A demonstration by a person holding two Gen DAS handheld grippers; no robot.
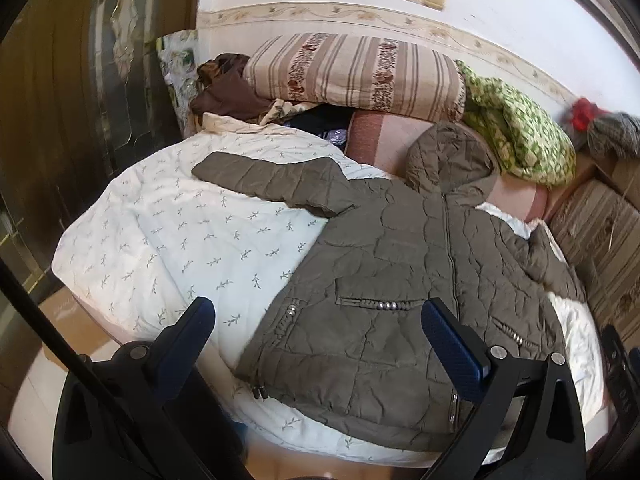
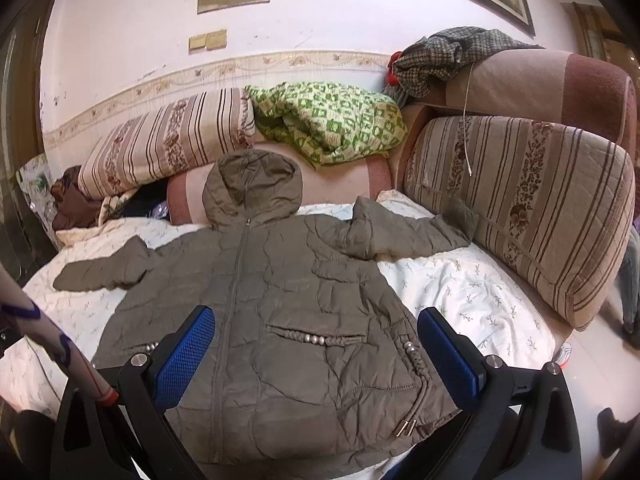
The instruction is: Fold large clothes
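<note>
An olive quilted hooded jacket (image 1: 392,288) lies face up and zipped on a white leaf-print quilt (image 1: 180,240). Its hood (image 1: 448,156) points to the wall and both sleeves are spread out. My left gripper (image 1: 316,320) is open and empty above the jacket's lower left part. In the right wrist view the jacket (image 2: 280,312) fills the middle, hood (image 2: 252,184) at the back, one sleeve (image 2: 408,232) reaching right. My right gripper (image 2: 316,328) is open and empty above the jacket's lower hem and pockets.
Striped cushions (image 2: 520,208) stand at the right and along the wall (image 1: 352,72). A green patterned blanket (image 2: 332,124) and a checked cloth (image 2: 440,56) lie at the back. Brown clothes (image 1: 224,88) are bunched at the far left. Floor shows beyond the quilt's edges.
</note>
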